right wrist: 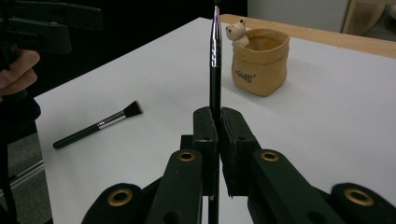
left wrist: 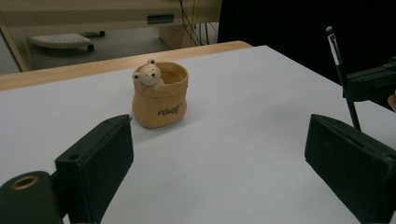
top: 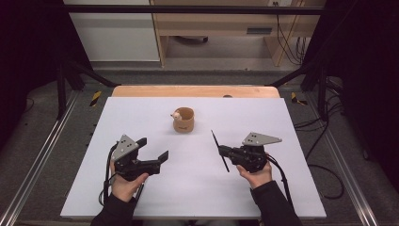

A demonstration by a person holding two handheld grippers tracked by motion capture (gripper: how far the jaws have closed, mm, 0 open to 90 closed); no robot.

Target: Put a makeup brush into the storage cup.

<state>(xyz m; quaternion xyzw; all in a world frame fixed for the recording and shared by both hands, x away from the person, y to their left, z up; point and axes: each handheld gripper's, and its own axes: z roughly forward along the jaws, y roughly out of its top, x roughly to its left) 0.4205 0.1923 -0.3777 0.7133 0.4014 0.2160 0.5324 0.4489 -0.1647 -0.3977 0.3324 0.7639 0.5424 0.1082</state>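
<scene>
Risk sits mostly with the thin brush that our right gripper holds clamped between its jaws, the long handle rising well above the pads and a short end hanging below. Held by so narrow a shaft, it could pivot or slide in the grip if the tip knocks the rim of the bear pot, which stands at about eleven o'clock from that gripper on the white board; a sideways knock might also tip the pot. Our left gripper hovers with jaws wide apart and nothing between them, the pot at its one o'clock. A second, flat-headed brush lies loose on the board near the left hand.
</scene>
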